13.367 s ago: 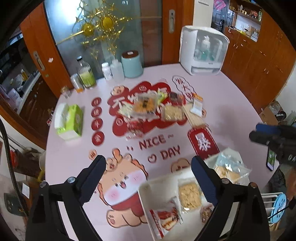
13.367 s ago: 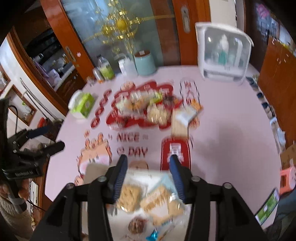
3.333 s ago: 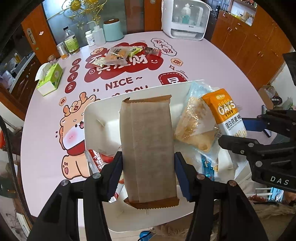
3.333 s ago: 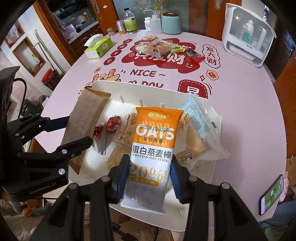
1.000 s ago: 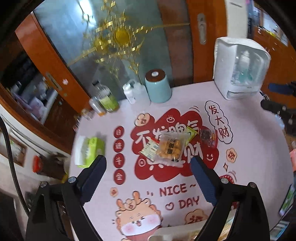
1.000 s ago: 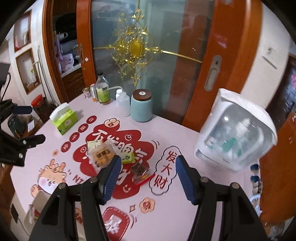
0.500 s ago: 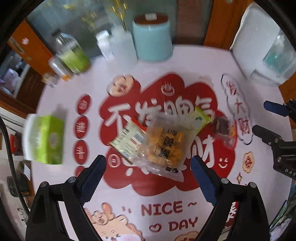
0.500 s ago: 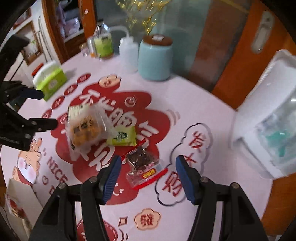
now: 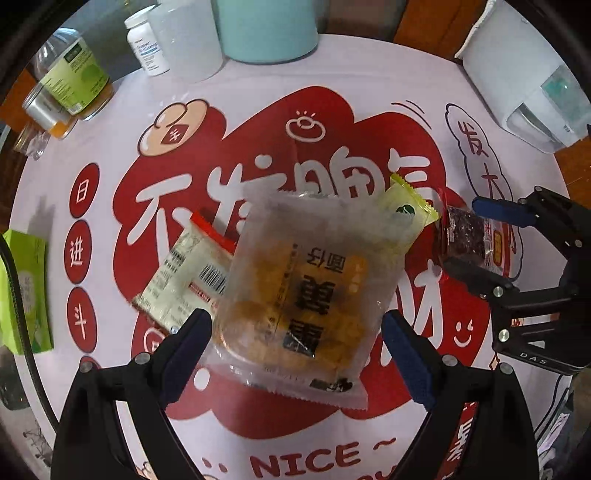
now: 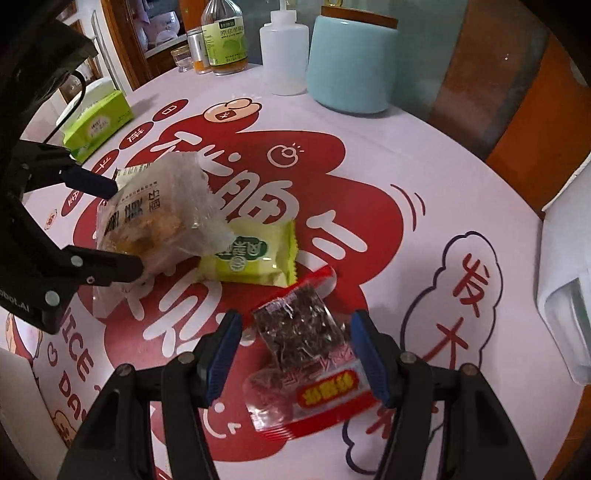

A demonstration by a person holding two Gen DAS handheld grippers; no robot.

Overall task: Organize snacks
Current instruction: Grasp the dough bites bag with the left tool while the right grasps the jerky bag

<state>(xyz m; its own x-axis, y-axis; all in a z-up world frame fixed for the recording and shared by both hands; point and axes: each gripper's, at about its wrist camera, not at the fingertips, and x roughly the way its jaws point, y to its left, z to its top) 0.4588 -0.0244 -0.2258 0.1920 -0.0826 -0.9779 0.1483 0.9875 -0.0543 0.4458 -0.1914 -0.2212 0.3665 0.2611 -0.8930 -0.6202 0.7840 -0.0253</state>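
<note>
My open left claw [image 9: 295, 343] sits around a cloudy plastic bag of golden crunchy snacks [image 9: 306, 291]; my open right claw [image 10: 295, 350] sits around a clear red-edged packet of dark snack [image 10: 306, 354].

- A round table [image 10: 424, 147] fills both views, under a pale pink cloth printed with a big red cloud shape, white characters, small red circles and the words "NICE" and "DAY".
- Behind the table stands an orange-brown wooden door frame [image 10: 517, 122] with a frosted glass panel [image 10: 424, 44].
- At the far left, dark wooden shelving [image 10: 147, 33] holds dishes.
- Even, soft light falls on the cloth; objects cast only faint shadows.
- The floor and ceiling cannot be seen.
</note>
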